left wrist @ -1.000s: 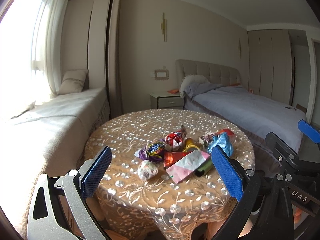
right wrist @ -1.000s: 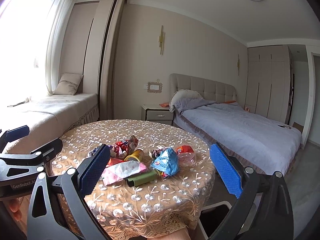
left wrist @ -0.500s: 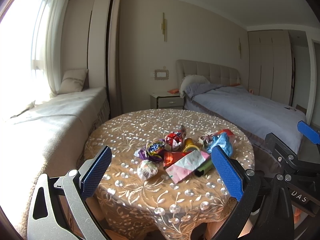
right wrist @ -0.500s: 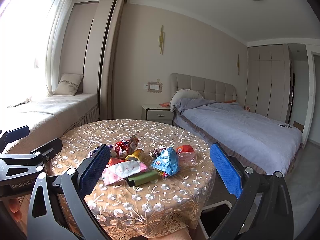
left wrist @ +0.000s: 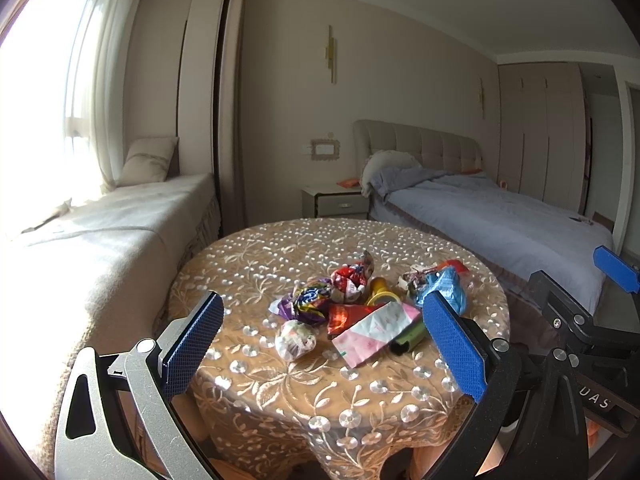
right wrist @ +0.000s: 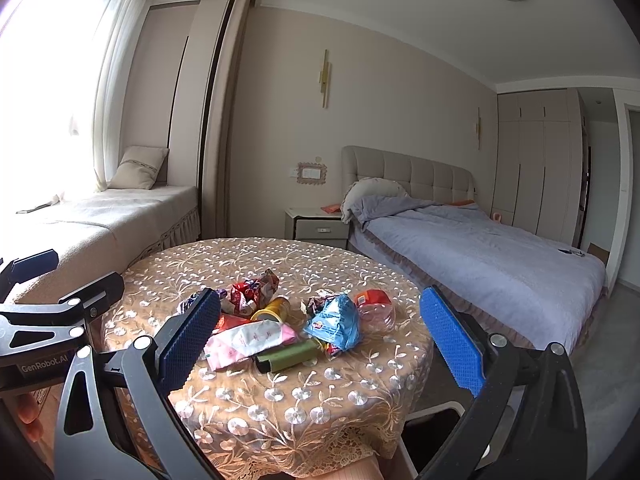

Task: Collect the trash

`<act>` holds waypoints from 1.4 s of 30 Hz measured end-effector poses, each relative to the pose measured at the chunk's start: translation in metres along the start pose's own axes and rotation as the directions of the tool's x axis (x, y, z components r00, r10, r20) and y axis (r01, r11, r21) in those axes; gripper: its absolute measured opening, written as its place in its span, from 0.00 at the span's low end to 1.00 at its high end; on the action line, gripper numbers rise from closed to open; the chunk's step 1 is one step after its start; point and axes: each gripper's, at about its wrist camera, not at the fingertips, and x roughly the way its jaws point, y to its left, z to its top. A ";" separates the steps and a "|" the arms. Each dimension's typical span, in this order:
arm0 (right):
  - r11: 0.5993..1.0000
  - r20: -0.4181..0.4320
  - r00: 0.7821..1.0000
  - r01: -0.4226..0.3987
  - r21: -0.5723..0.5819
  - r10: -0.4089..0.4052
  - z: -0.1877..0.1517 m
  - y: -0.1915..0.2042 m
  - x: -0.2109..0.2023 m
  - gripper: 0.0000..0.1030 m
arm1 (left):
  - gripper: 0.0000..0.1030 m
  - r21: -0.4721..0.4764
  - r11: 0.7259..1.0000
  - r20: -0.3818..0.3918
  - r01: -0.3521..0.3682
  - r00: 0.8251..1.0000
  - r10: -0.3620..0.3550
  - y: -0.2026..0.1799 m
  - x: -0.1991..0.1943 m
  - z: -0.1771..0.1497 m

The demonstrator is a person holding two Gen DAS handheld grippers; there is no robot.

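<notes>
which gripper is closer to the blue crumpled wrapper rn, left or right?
Right, likely. The blue crumpled wrapper lies between the right gripper fingers in its view; for the left gripper it sits beyond the right-side finger. Both are open, short of the pile.

Left tool (left wrist: 322,334) and right tool (right wrist: 320,330) side by side, level, blue pads spread wide, nothing held.

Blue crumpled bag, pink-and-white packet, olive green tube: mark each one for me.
blue crumpled bag (right wrist: 335,322), right wrist view, middle of its crinkled face
pink-and-white packet (right wrist: 250,338), right wrist view, centre of the flat side
olive green tube (right wrist: 289,355), right wrist view, mid-length of its body
</notes>
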 end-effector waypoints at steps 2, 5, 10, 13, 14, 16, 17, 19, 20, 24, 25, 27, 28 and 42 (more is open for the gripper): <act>1.000 -0.002 1.000 -0.002 0.001 0.002 -0.001 0.000 0.002 0.97 | 0.95 0.000 1.000 -0.004 -0.004 1.000 0.004 0.000 0.001 0.000; 1.000 -0.009 1.000 -0.008 0.009 0.008 -0.002 -0.002 0.005 0.97 | 0.95 0.002 1.000 -0.008 -0.009 1.000 0.009 -0.001 0.003 -0.001; 1.000 -0.024 1.000 -0.018 0.024 0.019 -0.005 -0.007 0.012 0.97 | 0.95 0.010 1.000 -0.027 -0.008 1.000 0.008 -0.005 0.011 -0.003; 0.999 -0.037 0.999 -0.029 0.034 0.030 -0.007 -0.010 0.018 0.97 | 0.95 0.018 1.000 -0.042 -0.001 0.999 0.002 -0.006 0.018 -0.007; 0.999 -0.043 0.999 -0.031 0.036 0.033 -0.008 -0.010 0.021 0.97 | 0.95 0.019 1.000 -0.053 0.004 0.999 -0.003 -0.006 0.021 -0.008; 0.999 -0.058 0.998 -0.033 0.038 0.035 -0.011 -0.011 0.028 0.97 | 0.95 0.016 1.000 -0.071 0.021 0.997 -0.020 -0.005 0.029 -0.012; 0.999 -0.067 0.997 -0.035 0.039 0.038 -0.012 -0.012 0.032 0.97 | 0.95 0.016 0.999 -0.083 0.029 0.996 -0.028 -0.005 0.034 -0.015; 0.998 -0.089 0.995 -0.040 0.043 0.044 -0.016 -0.013 0.041 0.97 | 0.95 0.016 0.999 -0.106 0.040 0.994 -0.038 -0.004 0.043 -0.020; 0.998 -0.102 0.994 -0.043 0.044 0.047 -0.019 -0.014 0.046 0.97 | 0.95 0.019 0.999 -0.115 0.042 0.993 -0.039 -0.004 0.049 -0.022; 0.998 -0.157 0.986 -0.048 0.047 0.054 -0.028 -0.017 0.071 0.97 | 0.95 0.031 0.999 -0.168 0.020 0.986 -0.015 -0.004 0.073 -0.029; 0.997 -0.169 0.984 -0.048 0.053 0.056 -0.030 -0.018 0.077 0.97 | 0.95 0.032 0.999 -0.182 0.020 0.983 -0.013 -0.004 0.080 -0.030; 0.996 -0.194 0.979 -0.053 0.068 0.065 -0.034 -0.022 0.088 0.97 | 0.95 0.040 0.999 -0.202 0.032 0.979 -0.023 -0.008 0.092 -0.031; 0.996 -0.203 0.977 -0.055 0.073 0.069 -0.036 -0.024 0.095 0.97 | 0.95 0.046 0.998 -0.208 0.039 0.978 -0.029 -0.010 0.098 -0.032; 0.997 -0.372 0.926 -0.041 0.069 0.064 -0.055 -0.050 0.222 0.97 | 0.86 0.201 0.956 -0.332 0.212 0.933 -0.137 -0.057 0.204 -0.042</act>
